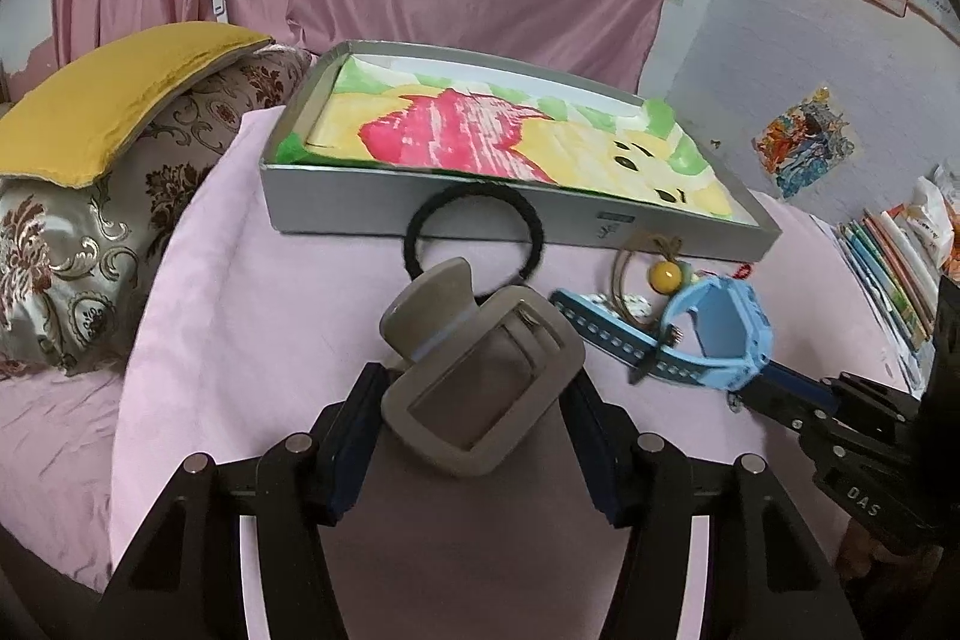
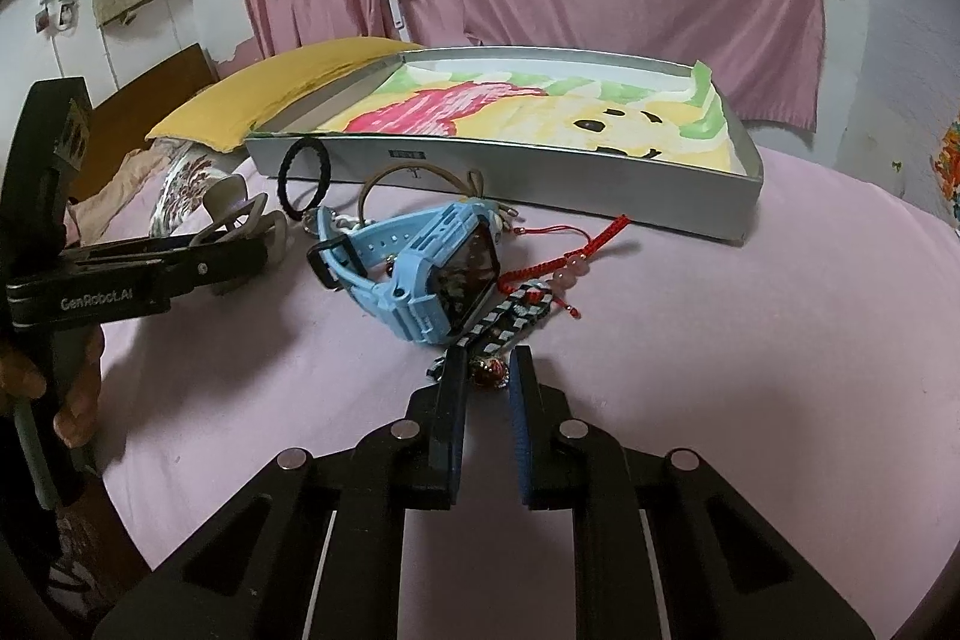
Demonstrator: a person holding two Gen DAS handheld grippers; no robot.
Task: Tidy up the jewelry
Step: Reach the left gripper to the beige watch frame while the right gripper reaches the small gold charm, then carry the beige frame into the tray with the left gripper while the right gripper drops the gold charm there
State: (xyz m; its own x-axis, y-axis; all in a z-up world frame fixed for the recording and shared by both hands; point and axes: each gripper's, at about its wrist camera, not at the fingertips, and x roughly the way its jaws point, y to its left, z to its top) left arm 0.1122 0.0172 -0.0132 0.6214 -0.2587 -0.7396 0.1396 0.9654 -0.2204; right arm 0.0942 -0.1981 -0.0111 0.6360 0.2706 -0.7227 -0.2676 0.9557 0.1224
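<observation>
My left gripper [image 1: 474,382] is shut on a taupe hair claw clip [image 1: 480,400], one pad on each side of it. The same clip [image 2: 240,214] and left gripper [image 2: 258,244] show at the left of the right wrist view. My right gripper [image 2: 489,364] is shut on a dark red bead [image 2: 491,371] at the end of a black-and-teal checkered bracelet [image 2: 516,310]. A blue smartwatch [image 2: 432,274] lies just beyond it. The black hair tie [image 1: 474,238] leans on the grey box [image 1: 336,214]. A red cord bracelet [image 2: 564,268] lies right of the watch.
The grey box [image 2: 540,187] is lined with a coloured drawing. A tan cord with a yellow bead [image 1: 666,274] lies at its front wall. A yellow pillow [image 1: 120,100] and a patterned one [image 1: 90,250] sit left. Books [image 1: 888,268] stand right. A hand [image 2: 72,400] holds the left gripper.
</observation>
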